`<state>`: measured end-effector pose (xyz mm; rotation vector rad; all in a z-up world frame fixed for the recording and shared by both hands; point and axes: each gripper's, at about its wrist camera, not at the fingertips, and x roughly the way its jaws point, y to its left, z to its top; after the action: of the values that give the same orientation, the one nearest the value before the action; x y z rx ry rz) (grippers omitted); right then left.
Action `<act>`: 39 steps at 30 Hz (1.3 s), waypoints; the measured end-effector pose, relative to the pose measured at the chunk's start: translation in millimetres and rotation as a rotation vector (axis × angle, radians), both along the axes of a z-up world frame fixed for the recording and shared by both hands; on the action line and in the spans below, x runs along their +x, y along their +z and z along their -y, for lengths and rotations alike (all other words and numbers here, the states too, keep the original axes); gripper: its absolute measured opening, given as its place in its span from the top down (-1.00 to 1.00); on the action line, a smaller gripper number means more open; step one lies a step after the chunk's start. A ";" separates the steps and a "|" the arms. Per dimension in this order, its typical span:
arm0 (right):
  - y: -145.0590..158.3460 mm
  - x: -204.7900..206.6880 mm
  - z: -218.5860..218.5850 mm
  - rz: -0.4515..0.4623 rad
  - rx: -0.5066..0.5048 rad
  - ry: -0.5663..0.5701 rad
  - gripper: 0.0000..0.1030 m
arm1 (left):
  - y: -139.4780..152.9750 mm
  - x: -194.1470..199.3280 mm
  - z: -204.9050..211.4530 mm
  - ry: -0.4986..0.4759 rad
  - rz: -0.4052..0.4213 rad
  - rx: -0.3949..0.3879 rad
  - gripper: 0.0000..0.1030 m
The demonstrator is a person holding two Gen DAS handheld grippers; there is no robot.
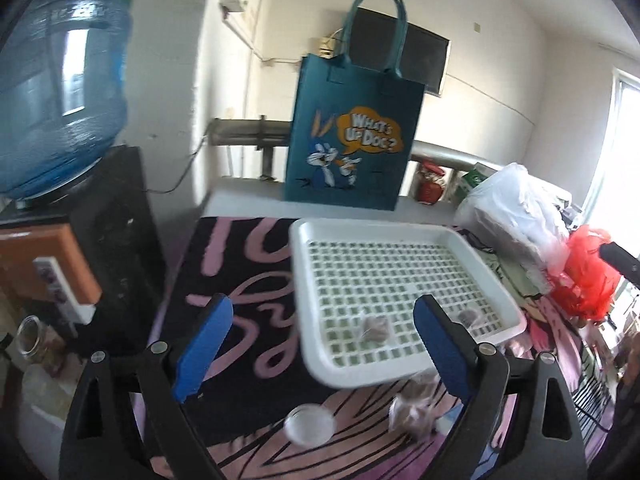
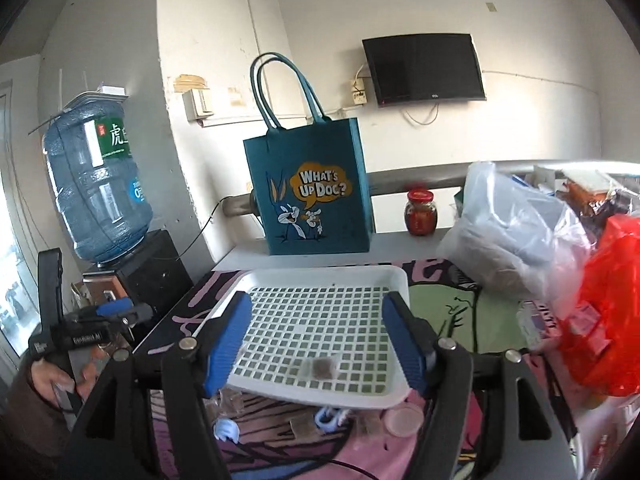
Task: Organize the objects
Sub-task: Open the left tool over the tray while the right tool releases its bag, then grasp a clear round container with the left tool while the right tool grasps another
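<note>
White plastic tray [image 2: 320, 280] sits just ahead of both tools, already holding small packets [image 1: 374, 330]. Your left hand-held gripper [image 1: 322, 350] is spread wide and empty; the right hand-held gripper [image 2: 316, 346] is released too. Loose packets [image 1: 412, 412], blurred, probably tea bags, lie just below the right's fingertips: drop straight down, centre one, then clench.

Left wrist view: from above near bench edge, tilted down, facing back wall; white tray [image 1: 404, 300] close, right of centre. Right wrist view: facing same wall; tray [image 2: 320, 320] centred, left tool [image 2: 120, 312] at left edge. Both share tray, blue tote bag [image 1: 352, 136], water jug [image 2: 96, 184].
</note>
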<state>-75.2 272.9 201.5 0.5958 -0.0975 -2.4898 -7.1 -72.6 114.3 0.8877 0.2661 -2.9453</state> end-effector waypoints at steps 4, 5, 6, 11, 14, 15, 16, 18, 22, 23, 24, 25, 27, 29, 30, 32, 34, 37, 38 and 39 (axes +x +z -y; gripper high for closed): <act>-7.3 10.8 -9.8 -0.004 0.007 -0.006 -0.31 | -19.2 9.3 -1.1 -0.002 0.049 -0.032 -0.79; -11.2 12.2 -12.9 0.000 0.014 -0.014 -0.31 | -23.8 10.5 -1.9 -0.003 0.058 -0.037 -0.79; -15.5 12.4 -15.9 0.008 0.021 -0.023 -0.31 | -28.8 11.5 -2.5 -0.003 0.069 -0.041 -0.79; -41.5 7.7 -25.0 0.070 0.057 -0.049 -0.31 | -58.8 8.7 -3.9 0.001 0.152 -0.031 -0.79; -58.7 2.2 -26.2 0.100 0.105 -0.069 -0.31 | -72.0 6.5 -3.6 0.010 0.192 -0.031 -0.79; -66.5 -1.1 -26.1 0.113 0.127 -0.075 -0.31 | -75.4 5.4 -3.8 0.017 0.204 -0.036 -0.79; -75.2 -5.1 -26.2 0.128 0.155 -0.088 -0.31 | -79.3 4.3 -3.6 0.022 0.215 -0.040 -0.79; -90.4 -13.6 -28.5 0.164 0.202 -0.124 -0.31 | -86.3 1.4 -3.4 0.025 0.237 -0.044 -0.79; -121.3 -34.6 -35.8 0.264 0.238 -0.155 -0.28 | -98.8 -2.2 -9.8 0.014 0.275 -0.077 -0.79; -127.8 -38.1 -35.6 0.282 0.250 -0.158 -0.25 | -100.7 -3.2 -11.3 0.011 0.283 -0.084 -0.79; -135.4 -43.3 -34.9 0.306 0.270 -0.163 -0.20 | -102.7 -4.2 -12.3 0.011 0.290 -0.091 -0.79; -138.3 -44.9 -33.5 0.318 0.282 -0.167 -0.17 | -105.1 -5.9 -13.3 0.014 0.304 -0.098 -0.79; -144.9 -49.5 -30.6 0.342 0.323 -0.174 -0.13 | -107.4 -8.2 -12.9 0.007 0.317 -0.093 -0.75; -145.3 -49.9 -29.3 0.345 0.333 -0.170 -0.13 | -109.4 -10.6 -13.1 0.008 0.330 -0.100 -0.69; -144.8 -49.7 -28.2 0.338 0.344 -0.172 -0.13 | -110.4 -11.8 -14.0 0.010 0.339 -0.107 -0.66; -144.8 -48.8 -24.0 0.327 0.362 -0.167 -0.12 | -110.1 -12.1 -17.0 0.002 0.337 -0.117 -0.61; -145.9 -47.9 -18.6 0.328 0.369 -0.147 -0.08 | -110.0 -12.5 -19.6 -0.007 0.335 -0.126 -0.55; -148.0 -48.2 -11.7 0.331 0.375 -0.121 -0.04 | -109.2 -12.0 -21.3 -0.020 0.329 -0.127 -0.40; -147.6 -48.8 -10.8 0.330 0.374 -0.116 -0.04 | -108.8 -11.8 -21.6 -0.022 0.327 -0.128 -0.33; -147.6 -49.6 -9.3 0.331 0.375 -0.112 -0.03 | -108.3 -11.8 -21.9 -0.020 0.323 -0.132 -0.18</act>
<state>-124.8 282.2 53.9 1.1859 0.2221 -2.5097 -18.8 -50.7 5.9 1.3263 0.0455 -2.7376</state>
